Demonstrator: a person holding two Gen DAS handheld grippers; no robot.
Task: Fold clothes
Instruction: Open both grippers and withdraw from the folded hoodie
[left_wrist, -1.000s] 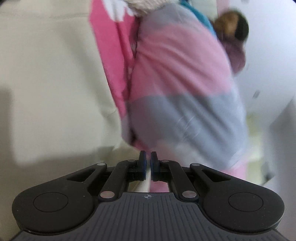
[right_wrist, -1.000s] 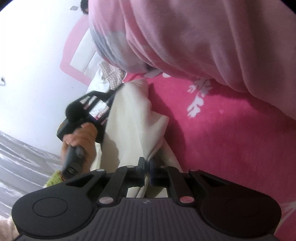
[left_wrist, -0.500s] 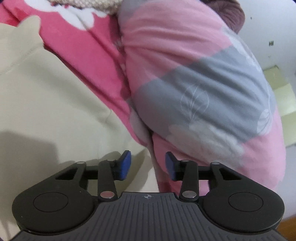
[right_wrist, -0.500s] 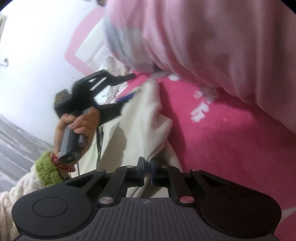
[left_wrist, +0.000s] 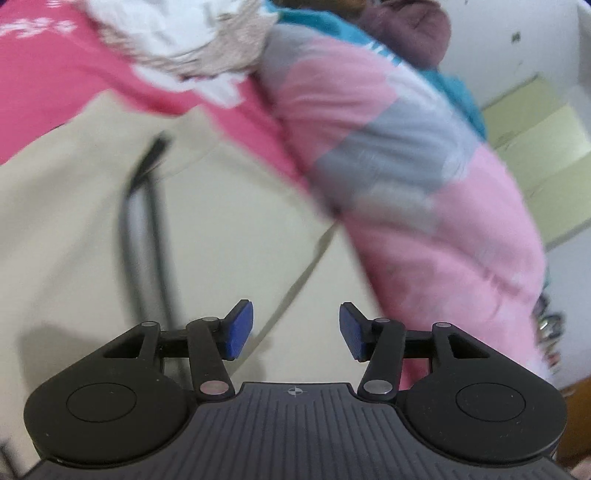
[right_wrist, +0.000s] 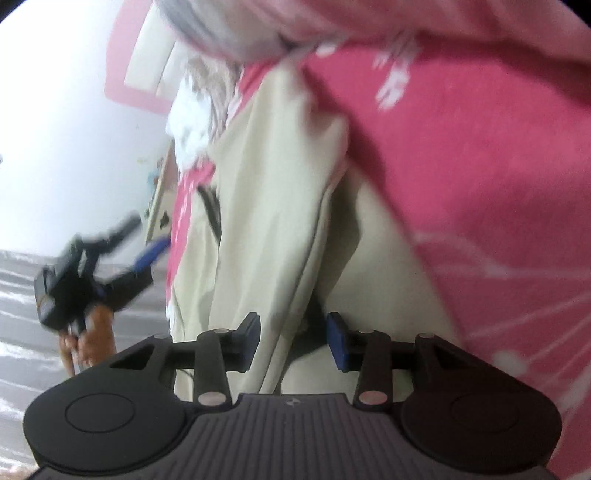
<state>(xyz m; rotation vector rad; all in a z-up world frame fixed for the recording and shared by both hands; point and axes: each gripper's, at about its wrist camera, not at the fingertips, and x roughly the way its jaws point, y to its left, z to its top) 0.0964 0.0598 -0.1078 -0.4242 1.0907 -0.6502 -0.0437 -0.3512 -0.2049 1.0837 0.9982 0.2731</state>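
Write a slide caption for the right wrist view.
Right gripper opening over a cream garment fold on the pink bedspread.

Surface: a bed under a hot-pink cover (right_wrist: 480, 192) with white print.
Middle of the bed: a cream garment (left_wrist: 92, 240) lies spread right on the pink cover, a fold running along it, a dark strap (left_wrist: 144, 206) across it.
Far side: a rolled quilt (left_wrist: 406, 166) in pink and grey blocks rests along the cream piece's edge, touching it.
Far end: a white and beige knit heap (left_wrist: 177, 37); teal cloth (left_wrist: 454, 88) behind the quilt, blurred.
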